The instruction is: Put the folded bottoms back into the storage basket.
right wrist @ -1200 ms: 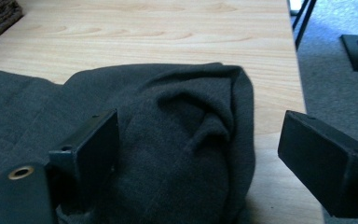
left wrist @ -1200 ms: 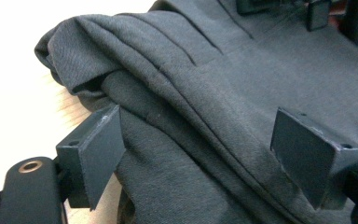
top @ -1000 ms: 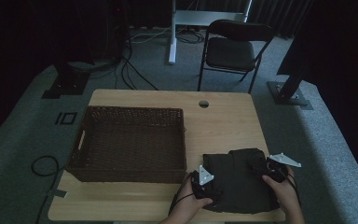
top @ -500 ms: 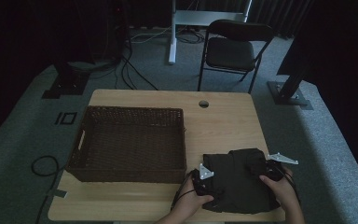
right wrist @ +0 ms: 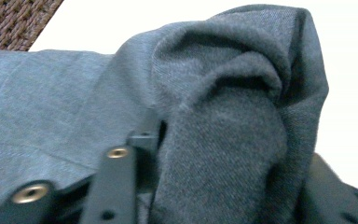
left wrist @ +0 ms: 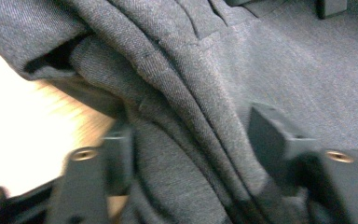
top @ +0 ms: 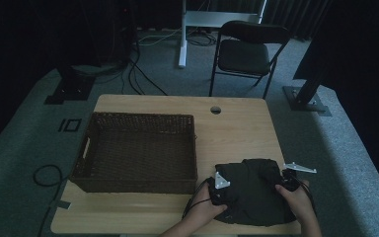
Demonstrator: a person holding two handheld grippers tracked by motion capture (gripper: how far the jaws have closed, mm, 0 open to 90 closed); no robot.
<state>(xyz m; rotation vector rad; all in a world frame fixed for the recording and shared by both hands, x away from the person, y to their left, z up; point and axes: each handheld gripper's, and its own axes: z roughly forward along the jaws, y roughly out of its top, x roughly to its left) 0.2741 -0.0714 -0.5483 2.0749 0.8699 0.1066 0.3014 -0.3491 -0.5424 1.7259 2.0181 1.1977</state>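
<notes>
A dark grey garment (top: 254, 190) lies crumpled on the front right of the wooden table (top: 237, 128). My left gripper (top: 218, 190) is at its left edge and my right gripper (top: 286, 182) at its right edge, a hand on each. In the left gripper view, folds of the cloth (left wrist: 186, 93) fill the gap of the left gripper (left wrist: 191, 144), whose jaws have just been closing onto them. In the right gripper view, a bunched roll of cloth (right wrist: 233, 116) sits in the right gripper (right wrist: 228, 154), whose jaws have also just closed in on it.
A dark woven basket (top: 143, 117) stands on the left half of the table, close beside the garment; its corner (right wrist: 14, 21) appears in the right gripper view. A round hole (top: 215, 109) is near the table's far edge. Beyond the table stands a folding chair (top: 246, 54).
Both hands stay at the garment's two sides. The left gripper has crept slightly right onto the cloth.
</notes>
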